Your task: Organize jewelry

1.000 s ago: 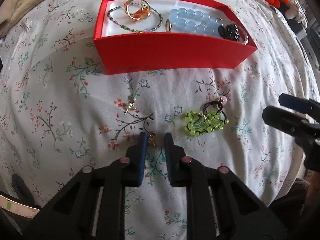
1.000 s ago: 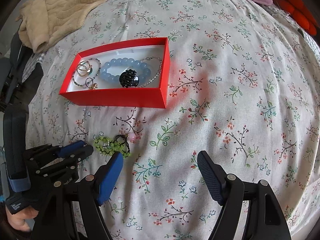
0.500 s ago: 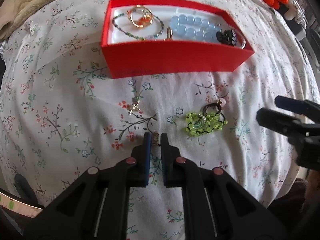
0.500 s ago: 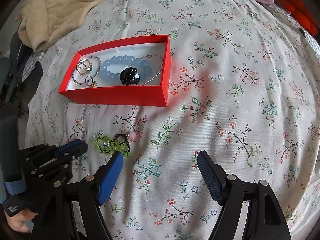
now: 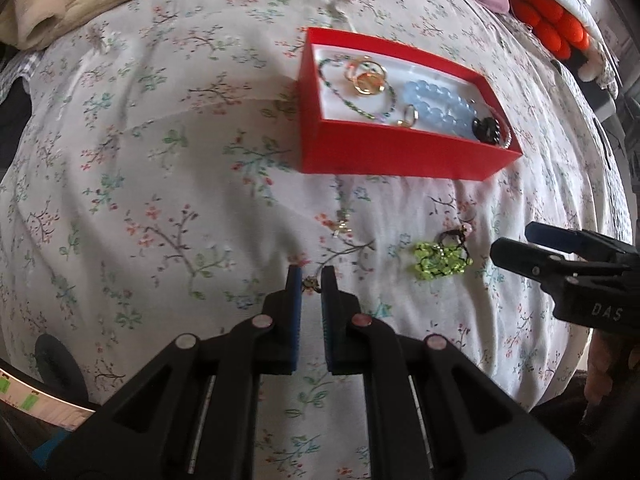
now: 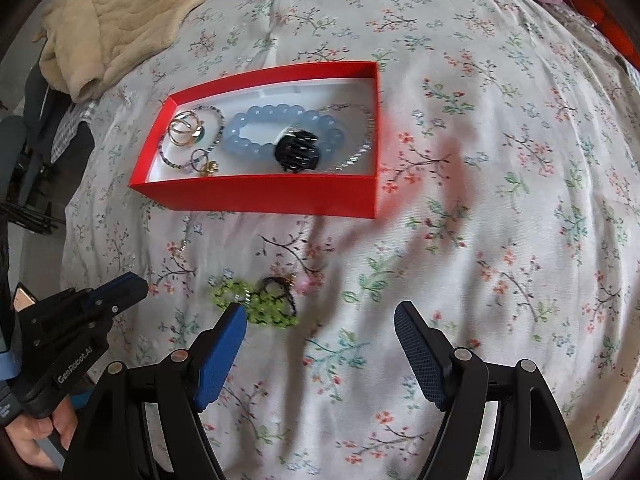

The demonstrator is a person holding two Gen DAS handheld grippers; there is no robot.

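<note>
Pinched between the tips of my left gripper [image 5: 311, 280] is a tiny gold earring [image 5: 310, 283], held just over the flowery bedsheet [image 5: 160, 200]; its shape is too small to tell. My right gripper [image 6: 320, 320] is wide open and holds nothing. One green beaded bracelet [image 6: 256, 306] lies near it. Farther off, one red cardboard box [image 6: 260, 196] lies longways left to right, holding one round blue bead bracelet [image 6: 280, 128] and one black hair clip [image 6: 298, 154].

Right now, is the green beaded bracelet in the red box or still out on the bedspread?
Out. The green beaded bracelet lies on the floral bedspread, clearly in front of the red box, just beyond the open right gripper.
</note>
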